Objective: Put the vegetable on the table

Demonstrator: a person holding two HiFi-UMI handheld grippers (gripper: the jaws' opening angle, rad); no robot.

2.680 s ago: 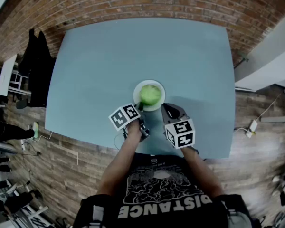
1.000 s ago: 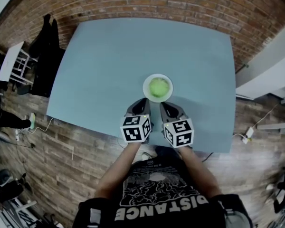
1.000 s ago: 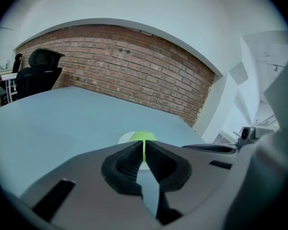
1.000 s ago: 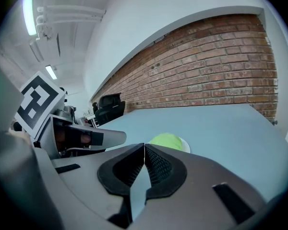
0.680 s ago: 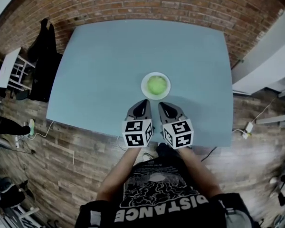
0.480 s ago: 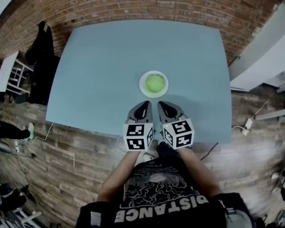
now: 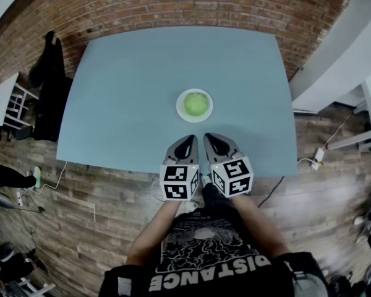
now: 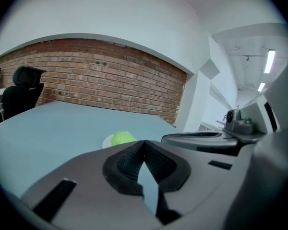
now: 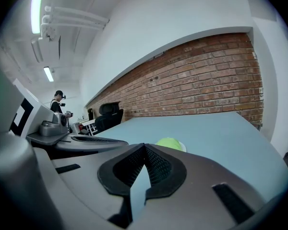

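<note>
At table [image 7: 130, 91] edge, left hand-held gripper [image 7: 188, 138], right hand-held gripper [image 7: 209, 137]: closed, empty, farther from vegetable [image 7: 196, 104].

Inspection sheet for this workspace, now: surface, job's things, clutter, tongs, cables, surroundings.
Surface: blue-grey table, holding only the plate.
Job's things: green vegetable lying on a white plate.
Clutter: nothing seen.
Tongs: left tongs and right tongs both shut, empty, side by side short of the plate.
Cables: white cable on the floor left, dark cable right.
Surroundings: brick wall, wooden floor, office chair.
</note>
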